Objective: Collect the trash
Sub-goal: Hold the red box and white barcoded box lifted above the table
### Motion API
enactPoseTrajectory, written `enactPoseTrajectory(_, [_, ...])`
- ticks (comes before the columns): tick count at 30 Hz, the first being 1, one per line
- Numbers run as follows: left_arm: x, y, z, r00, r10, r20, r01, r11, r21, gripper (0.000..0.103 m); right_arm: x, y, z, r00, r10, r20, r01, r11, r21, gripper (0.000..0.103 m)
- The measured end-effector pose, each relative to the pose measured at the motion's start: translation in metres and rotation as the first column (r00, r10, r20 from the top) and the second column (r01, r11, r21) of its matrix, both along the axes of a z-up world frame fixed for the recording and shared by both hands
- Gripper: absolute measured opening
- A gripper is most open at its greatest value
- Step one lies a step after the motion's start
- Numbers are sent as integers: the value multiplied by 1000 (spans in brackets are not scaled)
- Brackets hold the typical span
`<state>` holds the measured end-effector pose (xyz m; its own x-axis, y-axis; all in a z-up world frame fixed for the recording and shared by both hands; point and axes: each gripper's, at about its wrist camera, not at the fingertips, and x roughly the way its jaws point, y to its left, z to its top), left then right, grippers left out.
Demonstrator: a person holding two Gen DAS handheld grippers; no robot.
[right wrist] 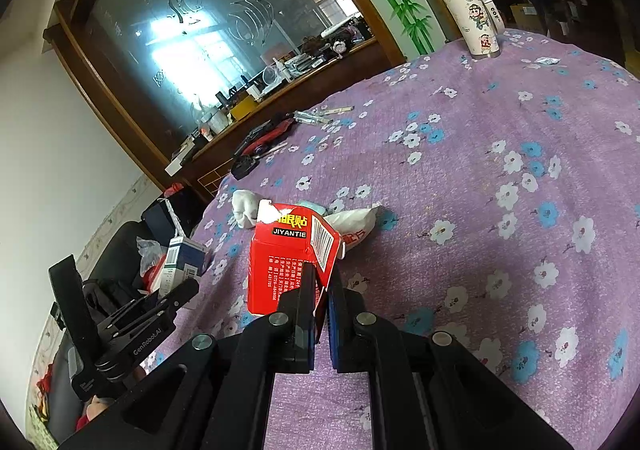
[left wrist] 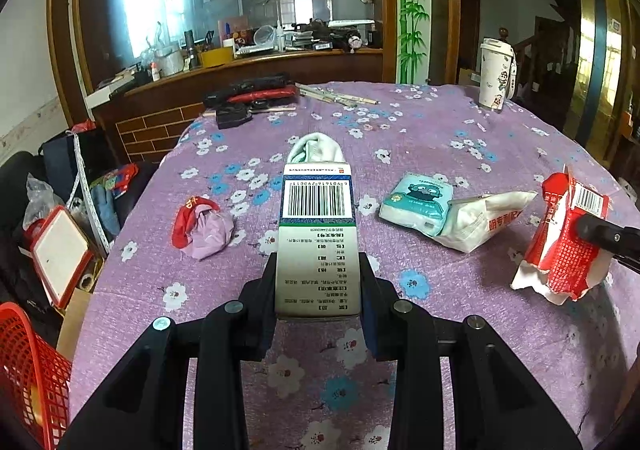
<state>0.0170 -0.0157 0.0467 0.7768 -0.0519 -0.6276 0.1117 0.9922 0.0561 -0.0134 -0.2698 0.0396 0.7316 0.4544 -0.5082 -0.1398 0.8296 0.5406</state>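
My left gripper (left wrist: pixel 319 270) is shut on a white medicine box with a barcode (left wrist: pixel 318 234), held above the purple flowered tablecloth (left wrist: pixel 440 137). My right gripper (right wrist: pixel 322 278) is shut on a torn red box (right wrist: pixel 288 262), which also shows at the right of the left wrist view (left wrist: pixel 560 242). On the cloth lie a red and pink crumpled wrapper (left wrist: pixel 202 228), a teal tissue pack (left wrist: pixel 418 201), a white plastic bag (left wrist: pixel 484 221) and a pale crumpled cloth (left wrist: pixel 316 147) behind the medicine box. The left gripper with its box shows in the right wrist view (right wrist: pixel 176 270).
A red mesh basket (left wrist: pixel 28 374) stands at the lower left beside the table. A white tumbler (left wrist: pixel 496 73) stands at the far right of the table. Black and red items (left wrist: pixel 252 97) and sticks (left wrist: pixel 340 95) lie at the far edge. Clutter fills the floor at left.
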Motion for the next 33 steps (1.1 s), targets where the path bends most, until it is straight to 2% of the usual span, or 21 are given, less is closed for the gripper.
enactPoseTrajectory(16, [-6,-4,4,999,-6,40,5,999,34,33,3,4,-2,1000,23,-9,-23,1000,-5,5])
enactPoseTrajectory(33, [-7,-5,6,999,-3,45,2,999,37,33,3,8,-3,999,34,-15,-34,999,-13,5])
